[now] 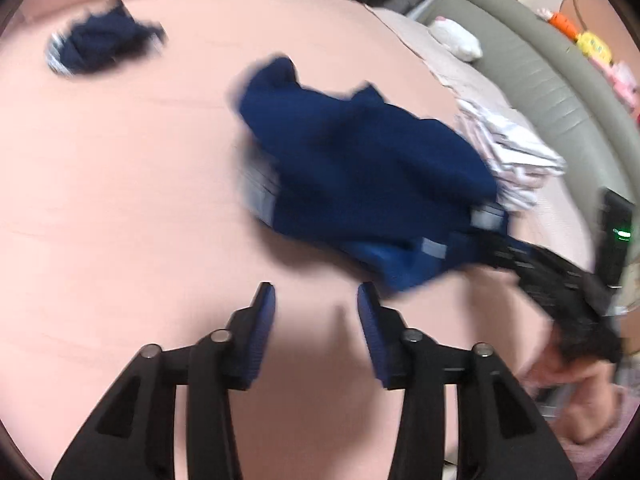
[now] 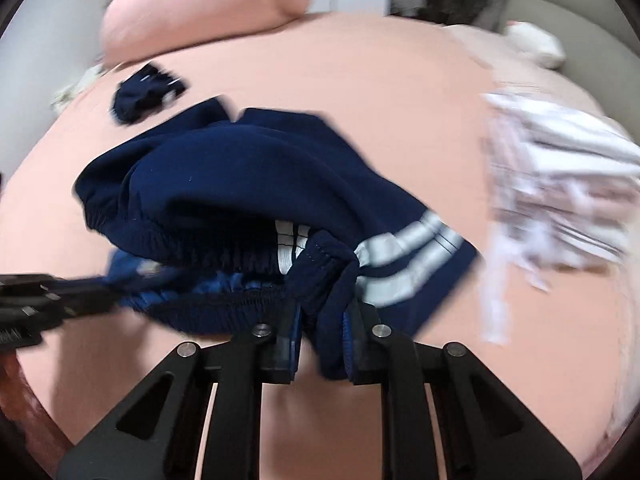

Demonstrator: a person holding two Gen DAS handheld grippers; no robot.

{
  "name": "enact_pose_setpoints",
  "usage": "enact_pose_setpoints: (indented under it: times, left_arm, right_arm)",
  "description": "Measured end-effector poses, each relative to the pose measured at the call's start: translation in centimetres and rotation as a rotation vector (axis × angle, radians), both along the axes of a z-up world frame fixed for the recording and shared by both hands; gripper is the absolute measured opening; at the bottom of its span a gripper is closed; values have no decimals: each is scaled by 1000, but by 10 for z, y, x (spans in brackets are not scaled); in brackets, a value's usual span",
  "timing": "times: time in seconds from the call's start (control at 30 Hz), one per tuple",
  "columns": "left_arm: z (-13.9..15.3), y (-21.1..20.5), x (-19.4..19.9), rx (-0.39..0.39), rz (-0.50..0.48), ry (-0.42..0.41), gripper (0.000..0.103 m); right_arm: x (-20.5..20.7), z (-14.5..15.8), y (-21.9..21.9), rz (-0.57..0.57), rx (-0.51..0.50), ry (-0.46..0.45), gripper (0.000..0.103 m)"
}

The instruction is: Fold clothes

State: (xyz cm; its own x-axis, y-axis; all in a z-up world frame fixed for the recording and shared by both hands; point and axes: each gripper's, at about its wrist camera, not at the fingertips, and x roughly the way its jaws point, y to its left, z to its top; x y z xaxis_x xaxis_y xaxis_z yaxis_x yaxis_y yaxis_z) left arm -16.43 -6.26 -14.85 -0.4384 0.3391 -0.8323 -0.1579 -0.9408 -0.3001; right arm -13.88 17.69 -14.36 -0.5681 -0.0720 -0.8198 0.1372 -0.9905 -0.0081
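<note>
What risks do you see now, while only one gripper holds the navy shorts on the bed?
1. The right gripper pinches only a bunched bit of the navy shorts at the waistband, so the cloth may slip out or stay crumpled.
2. The left gripper is open and empty above the pink sheet; closing now might catch the sheet instead.
3. The striped white garment lies close beside the shorts and might get dragged along.

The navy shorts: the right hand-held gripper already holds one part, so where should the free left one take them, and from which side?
Take the gathered elastic waistband of the navy shorts toward its left end, coming from the left. The right hand-held gripper pinches it near the white stripes; the left hand-held gripper is open.
</note>
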Motion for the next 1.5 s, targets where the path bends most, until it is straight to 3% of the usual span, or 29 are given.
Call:
enact_pose_setpoints:
  times: [0.1, 0.2, 0.27, 0.37, 0.43, 0.5, 0.53, 0.57, 0.6, 0.63, 0.67, 0.77, 0.83, 0.93, 1.03, 1.1, 1.17, 1.27, 1.3, 1.37, 1.43, 1.5]
  left_arm:
    - [1, 8, -6, -131, 61, 40, 50]
    - [-13, 31, -18, -84, -55, -82, 52]
    - [-16, 56, -11, -90, -161, -122, 53]
    - [-18, 80, 11, -105, -252, -107, 64]
    - [-26, 93, 21, -154, -274, -87, 73]
    - [-28, 106, 20, -215, -269, -39, 73]
    - [-28, 111, 18, -227, -262, -20, 73]
    - [-24, 113, 13, -185, -255, -20, 71]
    - [-20, 114, 9, -143, -248, -21, 58]
    - [-12, 115, 5, -95, -247, -23, 35]
    - [-6, 115, 3, -88, -242, -18, 31]
    - [25, 105, 13, -73, -213, 75, 29]
    - [43, 87, 28, -33, -171, 105, 29]
    - [59, 54, 59, 25, -70, 117, 28]
    - [70, 25, 82, 109, -7, 120, 28]
    - [78, 6, 92, 154, 15, 129, 29]
    - [80, -11, 85, 147, 49, 132, 32]
    - [80, -4, 67, -12, 165, 94, 32]
    - [76, -3, 60, -27, 192, 77, 32]
    - [76, -8, 61, 29, 187, 78, 34]
    - [69, -3, 60, 24, 139, 67, 45]
    - [56, 8, 66, -21, 108, 56, 45]
  right_arm:
    - [19, 21, 55, -93, -32, 25, 16]
    - [26, 38, 87, -142, -111, 50, 16]
    - [25, 44, 92, -143, -171, 52, 16]
    - [20, 38, 77, -79, -155, 43, 19]
    - [16, 33, 67, -33, -141, 37, 29]
    - [12, 20, 56, -3, -133, 15, 41]
    - [7, 8, 52, -3, -132, -17, 41]
    - [2, -3, 49, -4, -132, -51, 39]
    - [-2, -9, 46, 8, -137, -78, 28]
    - [-6, -13, 43, 23, -144, -104, 22]
    - [-3, -7, 40, 51, -163, -94, 21]
    - [11, 20, 33, 143, -230, -53, 18]
    - [20, 39, 33, 209, -325, -62, 18]
    - [35, 62, 46, 267, -524, -100, 18]
    - [51, 83, 52, 286, -567, -80, 18]
    - [51, 88, 47, 255, -491, -62, 18]
    - [50, 92, 42, 220, -408, -44, 18]
    - [49, 98, 35, 168, -283, -17, 19]
    - [49, 100, 32, 151, -241, -8, 19]
    - [50, 100, 28, 130, -176, 2, 20]
    - [57, 96, 25, 148, -147, 1, 28]
    - [58, 91, 27, 150, -143, -12, 29]
